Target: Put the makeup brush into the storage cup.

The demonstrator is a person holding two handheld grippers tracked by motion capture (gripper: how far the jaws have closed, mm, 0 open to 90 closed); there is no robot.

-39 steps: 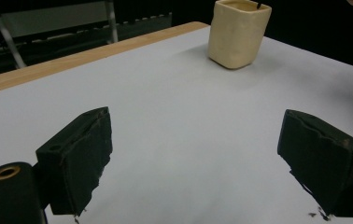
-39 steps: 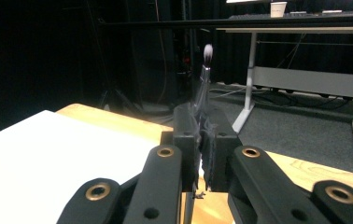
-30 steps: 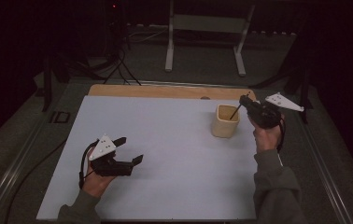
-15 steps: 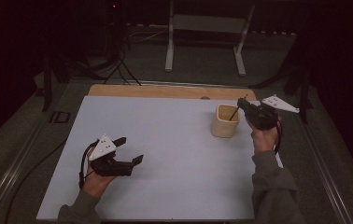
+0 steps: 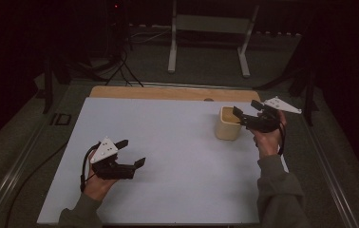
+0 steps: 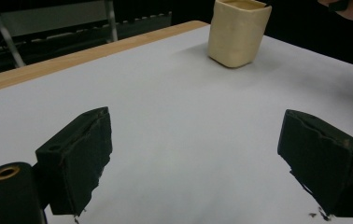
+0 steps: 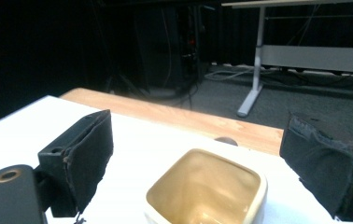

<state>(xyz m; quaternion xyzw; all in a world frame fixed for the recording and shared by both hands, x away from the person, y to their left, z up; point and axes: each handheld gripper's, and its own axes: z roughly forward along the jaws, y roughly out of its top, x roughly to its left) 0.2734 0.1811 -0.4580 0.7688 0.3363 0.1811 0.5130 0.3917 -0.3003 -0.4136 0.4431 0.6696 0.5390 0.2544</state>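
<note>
Over the cup my right gripper hung, jaws apart and empty. My left gripper idled open, well apart; whatever the job was, no grasp looked made.

room: we see it dark, walls lost in black | floor: grey-green carpet | furniture: pale metal table frame at the back, dark stand legs far left | cables across the floor
</note>
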